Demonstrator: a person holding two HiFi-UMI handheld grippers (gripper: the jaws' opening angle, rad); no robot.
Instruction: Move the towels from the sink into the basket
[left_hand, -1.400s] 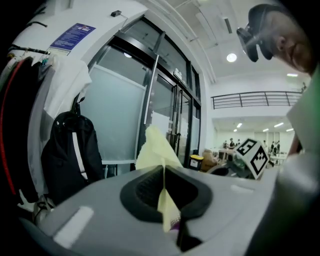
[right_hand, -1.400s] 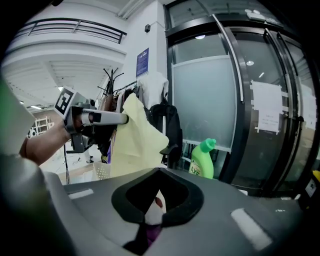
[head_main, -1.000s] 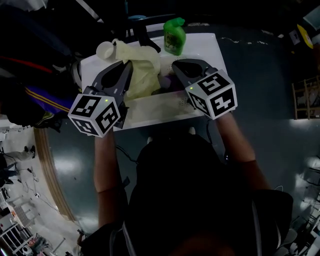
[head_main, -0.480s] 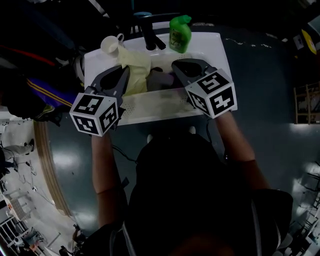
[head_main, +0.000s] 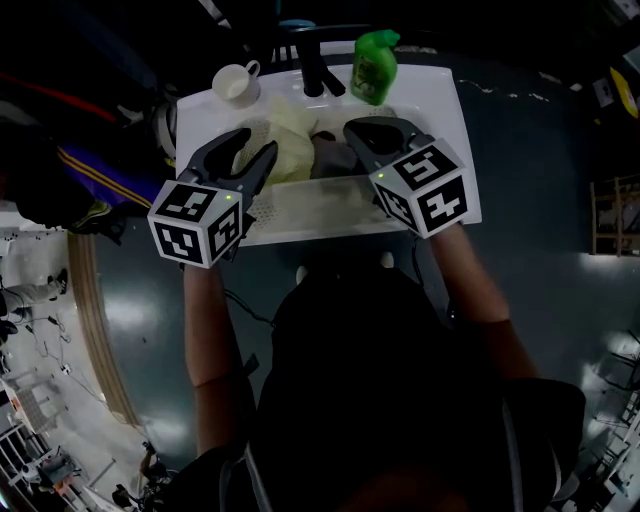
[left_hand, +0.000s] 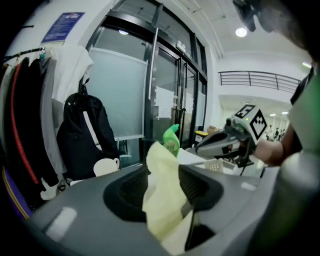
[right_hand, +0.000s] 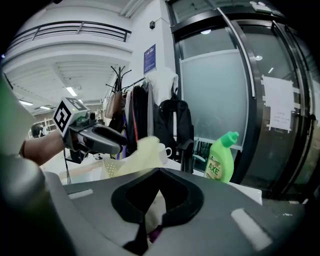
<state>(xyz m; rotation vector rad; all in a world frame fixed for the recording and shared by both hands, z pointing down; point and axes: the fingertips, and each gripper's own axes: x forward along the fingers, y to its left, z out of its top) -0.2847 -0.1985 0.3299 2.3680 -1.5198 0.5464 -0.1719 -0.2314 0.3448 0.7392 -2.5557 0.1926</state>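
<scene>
Left hand-held gripper (head_main: 257, 143), jaws just opened around the loose yellow towel (head_main: 295, 130), is best drawn straight back; right hand-held gripper (head_main: 350, 130) is clamped on the dark towel (head_main: 328, 160).

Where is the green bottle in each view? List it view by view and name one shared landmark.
Head view: green bottle at top centre.
Left gripper view: green bottle at centre, just behind the tip of the yellow towel.
Right gripper view: green bottle right of centre, upright.
Shared landmark: the white cup, left of the bottle in all three.
</scene>
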